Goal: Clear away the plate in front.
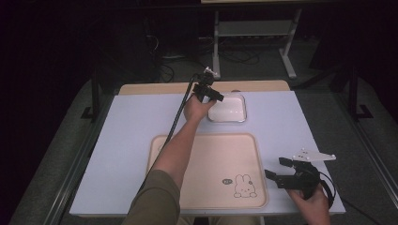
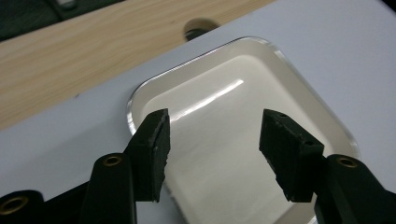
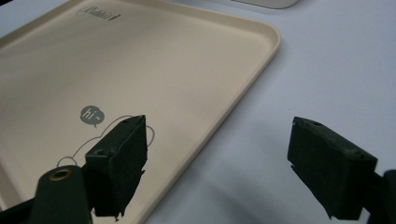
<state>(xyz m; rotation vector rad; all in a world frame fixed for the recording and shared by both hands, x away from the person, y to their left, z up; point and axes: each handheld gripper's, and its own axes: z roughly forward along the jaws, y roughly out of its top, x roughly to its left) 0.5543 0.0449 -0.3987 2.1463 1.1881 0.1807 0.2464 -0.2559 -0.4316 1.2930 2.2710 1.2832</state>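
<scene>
A small white square dish (image 1: 227, 110) sits at the far middle of the table, empty. My left gripper (image 1: 212, 93) hovers at its left rim, reaching in from the near side. In the left gripper view the dish (image 2: 224, 107) lies under my left gripper (image 2: 215, 126). Its jaws are apart, one by the rim and one over the dish's inside, gripping nothing. My right gripper (image 1: 276, 168) rests low at the near right, open. In the right gripper view my right gripper (image 3: 219, 130) straddles the right edge of a beige tray (image 3: 140, 60) with nothing between its jaws.
The beige tray (image 1: 211, 159), printed with a rabbit drawing (image 1: 244, 185), lies at the near middle on the white table cover (image 1: 131, 131). A wooden strip (image 1: 155, 87) runs along the far edge, with a round hole (image 2: 201, 25) just behind the dish.
</scene>
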